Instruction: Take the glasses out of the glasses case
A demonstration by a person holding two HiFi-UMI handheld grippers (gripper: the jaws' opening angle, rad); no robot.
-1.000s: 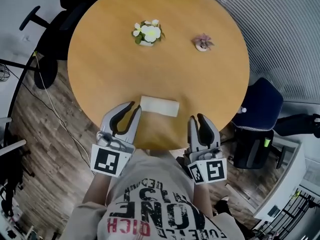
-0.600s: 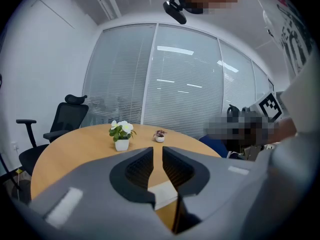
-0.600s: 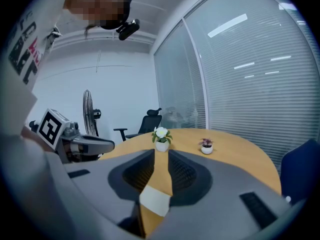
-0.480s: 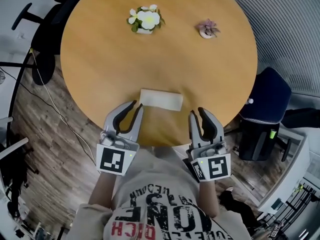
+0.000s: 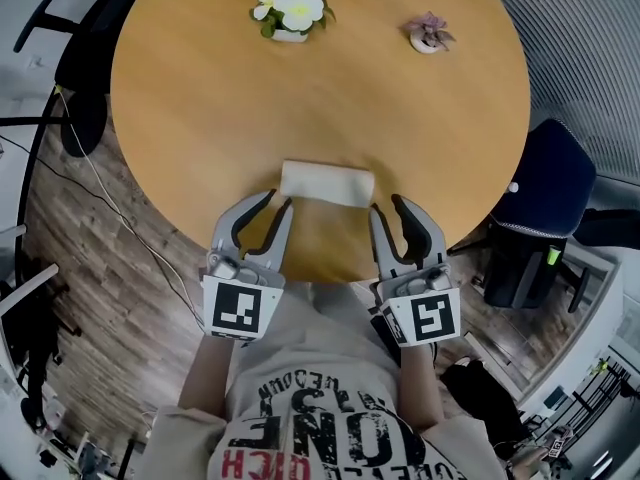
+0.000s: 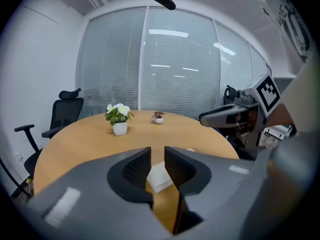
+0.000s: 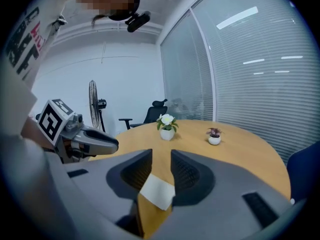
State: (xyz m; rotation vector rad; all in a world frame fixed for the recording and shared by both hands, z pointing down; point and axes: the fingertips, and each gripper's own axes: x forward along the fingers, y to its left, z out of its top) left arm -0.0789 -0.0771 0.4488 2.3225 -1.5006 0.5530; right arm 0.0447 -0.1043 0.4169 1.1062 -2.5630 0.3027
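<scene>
A closed white glasses case [image 5: 327, 182] lies crosswise near the front edge of the round wooden table [image 5: 320, 98]. My left gripper [image 5: 278, 199] hovers just short of the case's left end and my right gripper [image 5: 387, 205] just short of its right end. Both stand open, their jaws have just been opening, and nothing is between them. In the left gripper view the case [image 6: 160, 176] shows through the gap of the left gripper [image 6: 157, 156]. In the right gripper view the case [image 7: 157, 191] lies beyond the right gripper [image 7: 161, 159]. The glasses themselves are hidden.
A pot of white flowers [image 5: 290, 10] and a small pink plant [image 5: 431, 34] stand at the table's far side. A blue chair [image 5: 545, 198] stands to the right and a black office chair [image 5: 80, 58] to the left. The table's front edge runs under both grippers.
Both grippers have come down and forward towards the case's two ends, and their jaws stand wider apart than before. The case has not moved on the table.
</scene>
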